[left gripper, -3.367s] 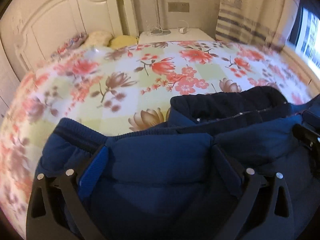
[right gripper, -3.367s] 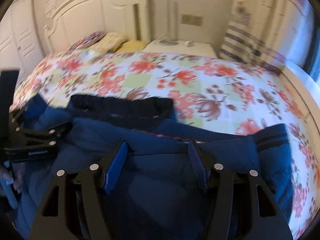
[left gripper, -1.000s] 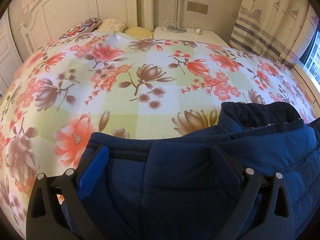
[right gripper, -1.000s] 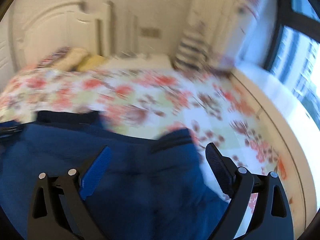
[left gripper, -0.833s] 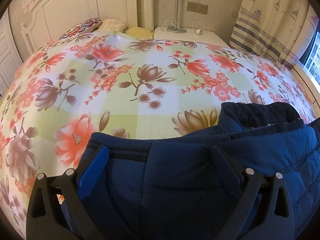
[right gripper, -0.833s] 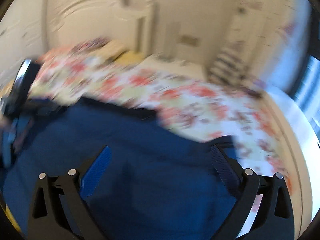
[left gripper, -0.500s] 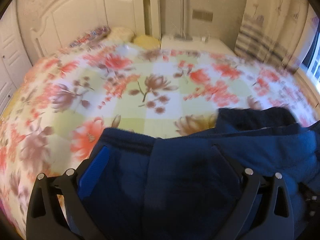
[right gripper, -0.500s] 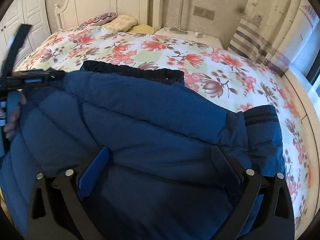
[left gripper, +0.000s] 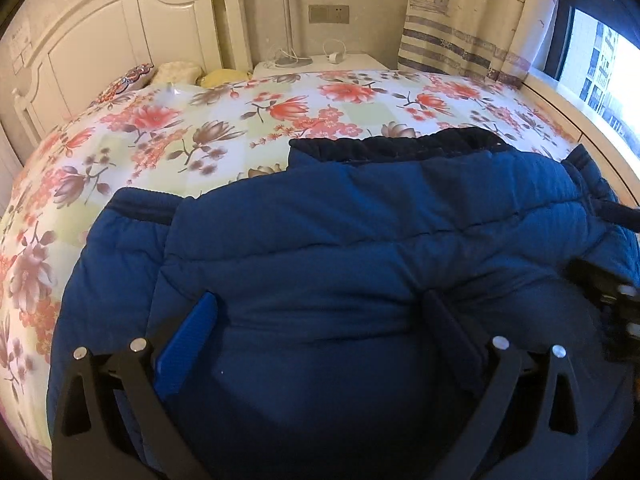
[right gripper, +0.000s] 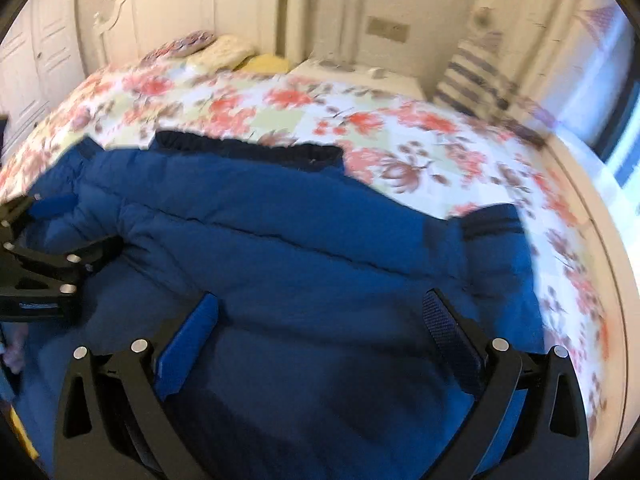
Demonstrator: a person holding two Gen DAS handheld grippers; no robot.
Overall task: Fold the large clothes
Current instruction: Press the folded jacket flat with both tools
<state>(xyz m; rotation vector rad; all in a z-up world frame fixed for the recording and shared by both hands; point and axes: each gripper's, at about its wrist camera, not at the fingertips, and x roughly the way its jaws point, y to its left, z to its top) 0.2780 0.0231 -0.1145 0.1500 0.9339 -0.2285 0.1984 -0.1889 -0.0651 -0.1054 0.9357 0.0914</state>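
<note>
A large blue padded jacket (left gripper: 360, 240) lies folded on the flowered bed sheet (left gripper: 200, 136), its dark collar (left gripper: 392, 146) toward the headboard and a cuffed sleeve (left gripper: 136, 208) at its left. My left gripper (left gripper: 320, 324) is open and hovers over the jacket's near part. The jacket also fills the right wrist view (right gripper: 300, 248), with its other sleeve cuff (right gripper: 492, 220) at the right. My right gripper (right gripper: 320, 324) is open above the jacket. The left gripper shows at the left edge of that view (right gripper: 60, 256).
A white headboard (left gripper: 120, 40) and pillows (left gripper: 176, 72) are at the bed's far end. A white nightstand (left gripper: 320, 62) with cables stands behind. A striped curtain (left gripper: 460, 20) and a window (left gripper: 600, 68) are on the right. The bed's wooden edge (left gripper: 592, 148) runs along the right.
Both grippers have let go of the jacket and opened. The left view now sits higher and farther right, showing more of the jacket. The right gripper has swung about and is still moving.
</note>
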